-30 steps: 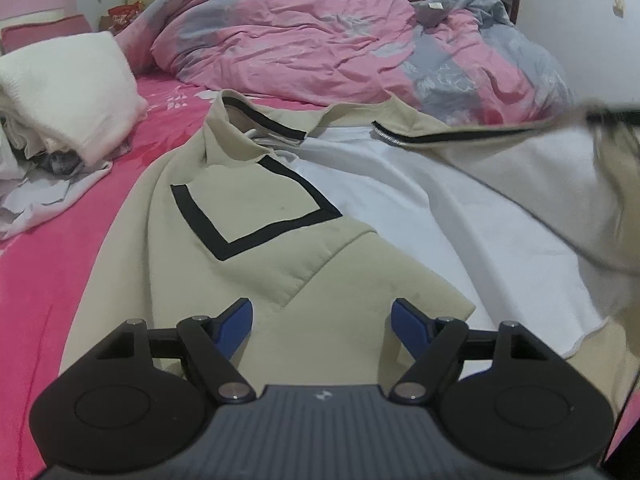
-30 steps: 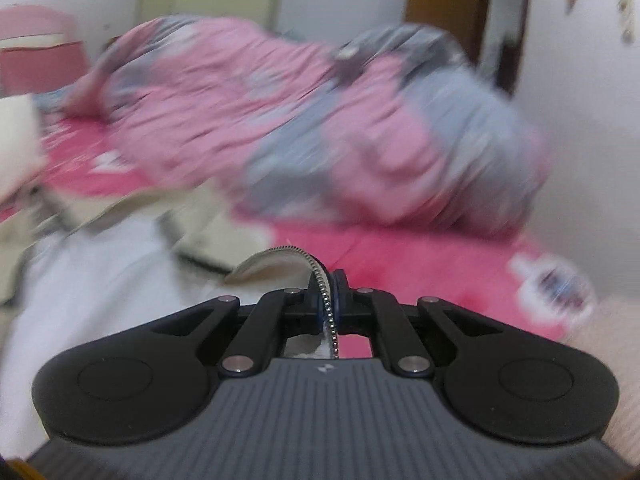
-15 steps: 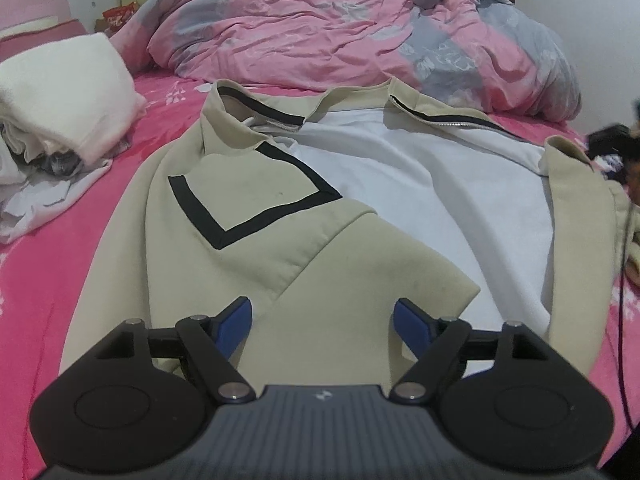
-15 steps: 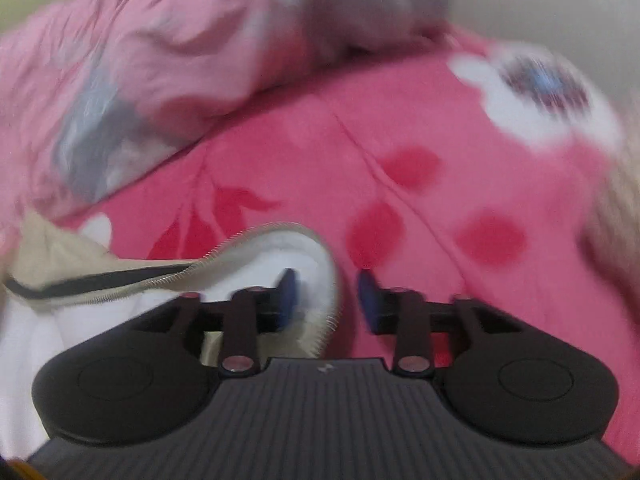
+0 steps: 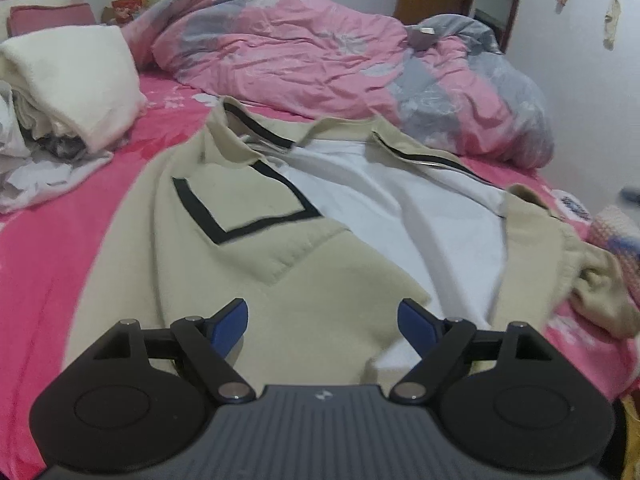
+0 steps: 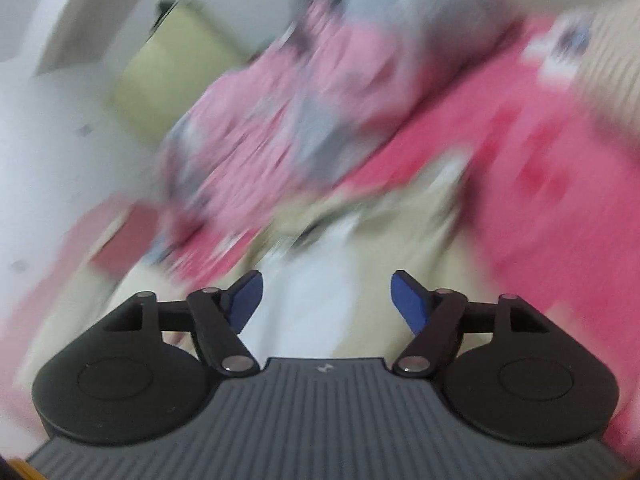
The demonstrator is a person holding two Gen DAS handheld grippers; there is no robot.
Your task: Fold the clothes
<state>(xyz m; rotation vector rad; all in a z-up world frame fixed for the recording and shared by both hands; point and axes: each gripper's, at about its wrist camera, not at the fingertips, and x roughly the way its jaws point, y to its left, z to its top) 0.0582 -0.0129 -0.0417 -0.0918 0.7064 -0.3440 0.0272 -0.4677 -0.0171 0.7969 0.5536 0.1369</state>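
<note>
Since the earlier frame the right front panel of the beige zip jacket with black trim and white lining (image 5: pixel 320 240) has gone from lifted in the air to lying spread beside the lining, so the garment sits opened flat on the pink floral bed sheet (image 5: pixel 48 248), ready for folding.

In the left wrist view, the left tool (image 5: pixel 322 320) hovers over the jacket's near hem, released, its jaws having just widened with nothing between them. A crumpled pink and grey quilt (image 5: pixel 320 52) lies beyond the jacket's collar; a cream fleece bundle (image 5: pixel 76 76) sits off the jacket's left sleeve.

In the right wrist view, heavily blurred and tilted, the right tool (image 6: pixel 326 294) has just been opening; its blue pads (image 6: pixel 408 300) stand apart, empty, above the jacket's white lining (image 6: pixel 320 264).
</note>
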